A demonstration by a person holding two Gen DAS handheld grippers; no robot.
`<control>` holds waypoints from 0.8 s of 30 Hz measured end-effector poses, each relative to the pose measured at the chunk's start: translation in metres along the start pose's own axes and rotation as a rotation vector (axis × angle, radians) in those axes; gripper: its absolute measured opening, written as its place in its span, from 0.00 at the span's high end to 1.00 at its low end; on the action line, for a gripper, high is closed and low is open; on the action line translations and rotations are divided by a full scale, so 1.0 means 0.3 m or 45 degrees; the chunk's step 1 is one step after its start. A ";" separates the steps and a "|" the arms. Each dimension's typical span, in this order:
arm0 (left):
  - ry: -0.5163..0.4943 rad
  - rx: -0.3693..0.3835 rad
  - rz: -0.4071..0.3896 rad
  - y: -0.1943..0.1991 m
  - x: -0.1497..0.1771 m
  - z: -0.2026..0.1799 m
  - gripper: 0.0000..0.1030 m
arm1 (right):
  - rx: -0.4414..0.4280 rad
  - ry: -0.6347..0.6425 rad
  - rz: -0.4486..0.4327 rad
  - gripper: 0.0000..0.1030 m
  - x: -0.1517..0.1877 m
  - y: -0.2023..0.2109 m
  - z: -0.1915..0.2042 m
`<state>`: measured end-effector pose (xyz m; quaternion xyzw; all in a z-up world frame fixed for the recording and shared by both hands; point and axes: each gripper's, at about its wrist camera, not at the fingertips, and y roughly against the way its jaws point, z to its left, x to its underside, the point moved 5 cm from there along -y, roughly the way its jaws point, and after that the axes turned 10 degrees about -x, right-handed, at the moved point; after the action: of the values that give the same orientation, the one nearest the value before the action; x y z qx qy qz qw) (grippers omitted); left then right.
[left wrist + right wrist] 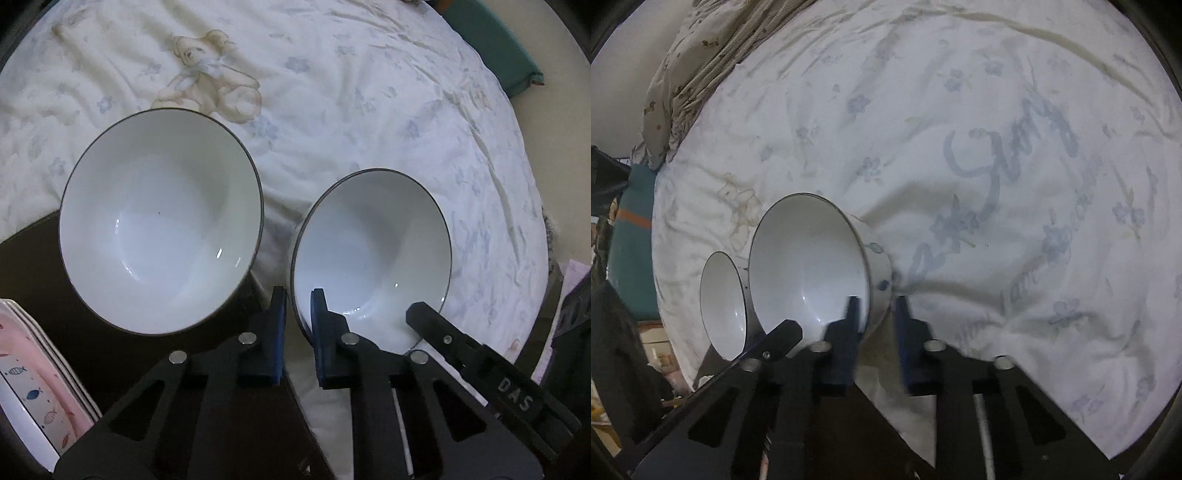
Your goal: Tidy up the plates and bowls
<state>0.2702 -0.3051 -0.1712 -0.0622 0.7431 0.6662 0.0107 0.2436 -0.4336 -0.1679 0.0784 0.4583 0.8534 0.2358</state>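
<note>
Two white bowls with thin dark rims rest on the bed. The nearer bowl (373,243) (809,266) has blue marks on its outside wall. My left gripper (298,314) is shut on its left rim, one pad inside and one outside. My right gripper (877,314) is shut on the opposite rim, its wall pinched between the pads. A finger (428,317) of the right gripper shows at that bowl's lower right edge in the left wrist view. The second bowl (159,221) (722,306) sits free to the left, partly on a dark surface (33,280).
A stack of pink plates (33,387) with a fish pattern lies at the lower left. The rumpled white bedsheet (369,92) with a teddy-bear print spreads behind the bowls. A teal cushion (491,48) lies at the bed's far edge, and a bunched quilt (690,66) lies at the far left.
</note>
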 end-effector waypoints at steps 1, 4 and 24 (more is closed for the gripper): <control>-0.003 -0.008 0.001 0.000 0.001 0.001 0.91 | -0.001 0.000 0.000 0.91 0.001 -0.001 -0.004; -0.016 -0.029 0.003 0.006 0.010 0.002 0.91 | -0.001 0.028 -0.010 0.90 0.006 0.006 0.014; 0.014 -0.065 0.090 0.086 0.316 0.223 0.86 | -0.033 0.237 0.271 0.92 0.231 -0.015 0.081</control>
<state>0.1689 -0.2435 -0.1627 -0.0400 0.7277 0.6845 -0.0186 0.1927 -0.3806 -0.1635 0.0440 0.4563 0.8829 0.1016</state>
